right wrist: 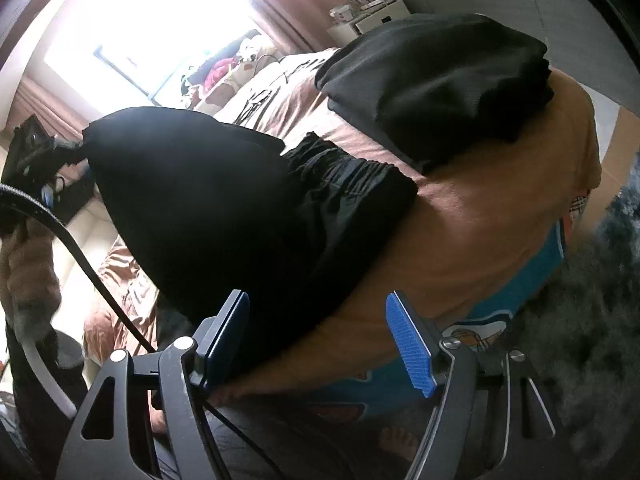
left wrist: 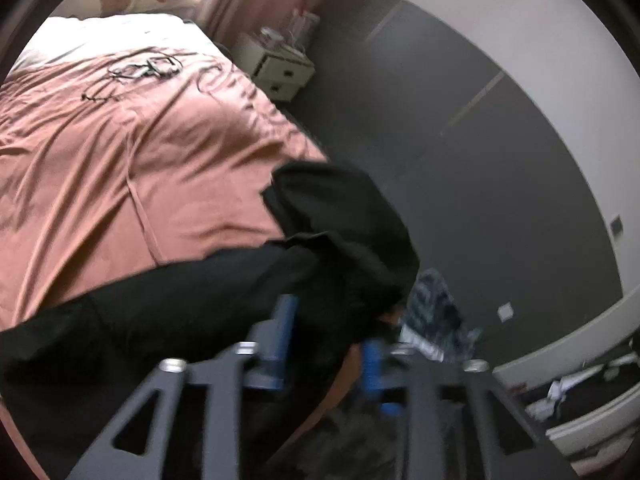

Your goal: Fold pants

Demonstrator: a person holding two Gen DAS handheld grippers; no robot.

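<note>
**Black pants draped over the corner of a bed**

The black pants (right wrist: 240, 208) lie across the near corner of the bed (right wrist: 460, 240), one end lifted by the left gripper (right wrist: 52, 152) to the bed's left. Beyond them on the bed sits a folded black pile (right wrist: 440, 80).

The right gripper (right wrist: 320, 340) hovers at the bed's near edge, jaws apart and empty. In the blurred left view, the left gripper (left wrist: 332, 344) has cloth between its blue pads; I cannot tell whether they press it.

Risk: a loose hold could let the pants slide off the edge.

Only the left view shows the nightstand (left wrist: 280, 68) clearly beyond the bed.
</note>
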